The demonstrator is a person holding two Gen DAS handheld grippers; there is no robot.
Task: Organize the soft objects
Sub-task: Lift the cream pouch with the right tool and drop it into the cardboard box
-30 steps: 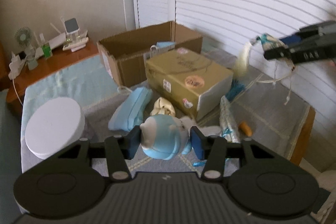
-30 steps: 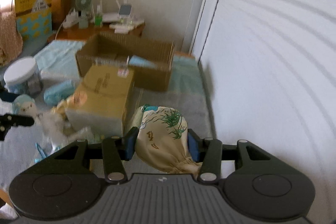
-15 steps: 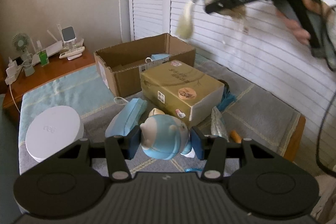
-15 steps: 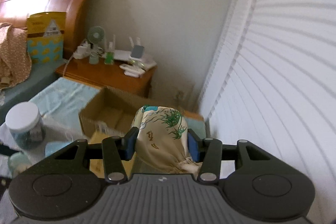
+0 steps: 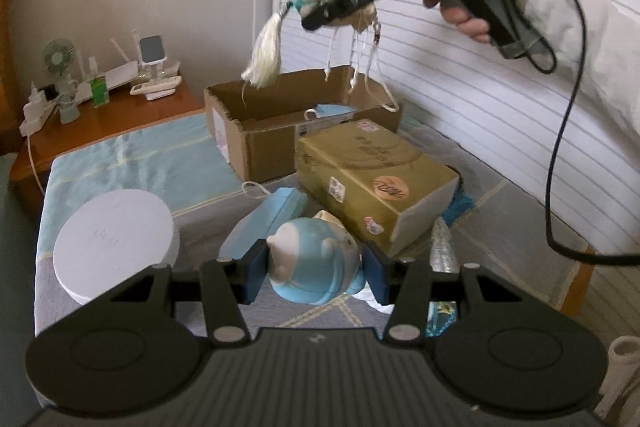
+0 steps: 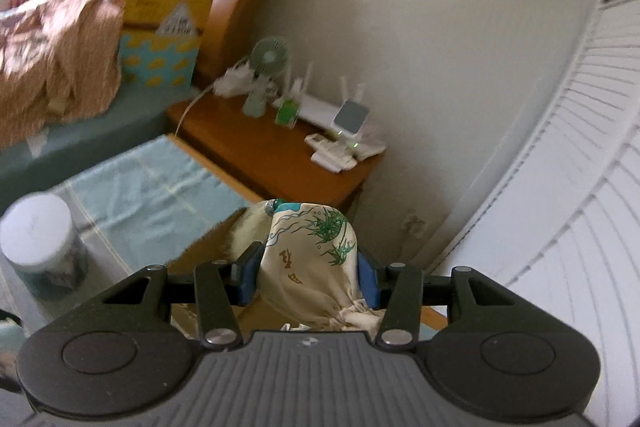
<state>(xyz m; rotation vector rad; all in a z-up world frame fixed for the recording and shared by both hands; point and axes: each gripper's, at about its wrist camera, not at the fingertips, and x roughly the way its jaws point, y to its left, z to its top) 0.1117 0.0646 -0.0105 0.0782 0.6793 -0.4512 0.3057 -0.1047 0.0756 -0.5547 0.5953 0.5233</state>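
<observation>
1. Left tool (image 5: 314, 271) is clamped on a blue doll (image 5: 314, 267), held low at the near side of the desk (image 5: 132, 163).
2. Right tool (image 6: 306, 277) grips a printed pouch (image 6: 310, 267) – it's up in the air over the open box (image 5: 280, 111), tassel (image 5: 264, 55) dangling.
3. Gold carton (image 5: 372, 175) sits just in front of the box, masks (image 5: 266, 219) to its left – white jar (image 5: 114, 239) far left.

Your left gripper (image 5: 316, 277) hides the lower half of the blue doll (image 5: 314, 267) it clamps. Beyond it, the gold box (image 5: 372, 171) covers the blue mask (image 5: 334, 110) in the cardboard box (image 5: 280, 131). Your right gripper (image 6: 308, 277) view blurs the jar (image 6: 38, 251) at far left.
</observation>
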